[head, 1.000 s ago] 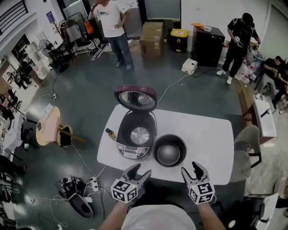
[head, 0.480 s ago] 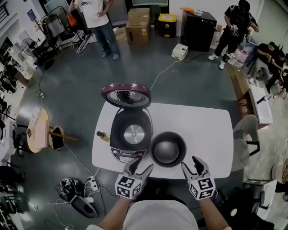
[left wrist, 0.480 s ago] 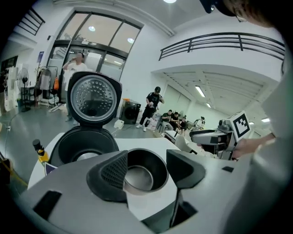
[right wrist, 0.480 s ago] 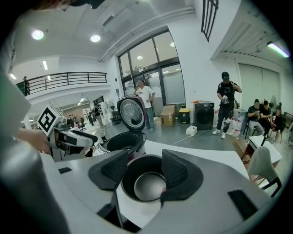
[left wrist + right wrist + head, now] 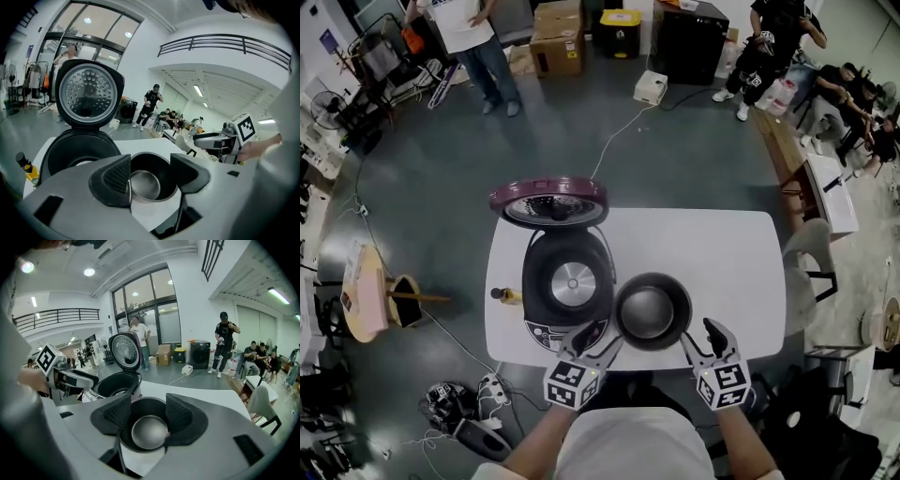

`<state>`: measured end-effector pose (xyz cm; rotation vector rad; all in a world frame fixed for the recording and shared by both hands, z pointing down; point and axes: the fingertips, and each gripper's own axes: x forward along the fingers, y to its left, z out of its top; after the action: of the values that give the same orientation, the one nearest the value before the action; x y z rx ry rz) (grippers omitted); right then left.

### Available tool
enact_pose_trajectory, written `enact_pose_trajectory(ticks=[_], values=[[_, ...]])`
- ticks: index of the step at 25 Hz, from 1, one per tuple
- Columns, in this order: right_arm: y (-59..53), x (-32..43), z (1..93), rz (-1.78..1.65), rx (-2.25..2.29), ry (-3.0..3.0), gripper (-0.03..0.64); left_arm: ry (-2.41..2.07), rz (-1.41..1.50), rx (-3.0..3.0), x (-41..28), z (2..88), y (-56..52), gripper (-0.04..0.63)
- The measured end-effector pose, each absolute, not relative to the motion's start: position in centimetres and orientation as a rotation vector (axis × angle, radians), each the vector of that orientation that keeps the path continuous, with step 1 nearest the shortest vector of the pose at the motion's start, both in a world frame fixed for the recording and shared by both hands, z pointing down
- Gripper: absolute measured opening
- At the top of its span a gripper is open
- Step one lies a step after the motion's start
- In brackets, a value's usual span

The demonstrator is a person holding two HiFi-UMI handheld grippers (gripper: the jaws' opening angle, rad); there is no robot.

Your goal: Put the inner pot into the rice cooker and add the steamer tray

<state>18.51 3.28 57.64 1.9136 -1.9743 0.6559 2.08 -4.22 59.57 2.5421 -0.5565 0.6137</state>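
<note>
Left hand-held gripper [image 5: 598,339] gapes near inner pot [image 5: 652,312].

Head view high, steeply down on table [image 5: 722,253]; left, right gripper views low, near, sharing inner pot [image 5: 149,431].

inner pot [image 5: 652,314]: dark, glossy metal floor | counter [image 5: 722,253]: smooth matt white | fingers [image 5: 117,412]: ribbed, maybe rubber

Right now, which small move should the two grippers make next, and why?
Probably ease both forward to grip the inner pot by its rim, one on each side. It stands on the table beside the open, empty rice cooker, and the left gripper and right gripper are open just short of it, holding nothing.
</note>
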Motion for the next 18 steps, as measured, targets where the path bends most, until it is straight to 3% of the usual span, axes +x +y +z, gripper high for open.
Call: enact_pose_trajectory(ticks=[18], values=[[1.8,20.5,60.7,0.71,1.85,-1.943,0.245,-0.547,0.703,2.468,4.9,62.8,-3.5,0.284]])
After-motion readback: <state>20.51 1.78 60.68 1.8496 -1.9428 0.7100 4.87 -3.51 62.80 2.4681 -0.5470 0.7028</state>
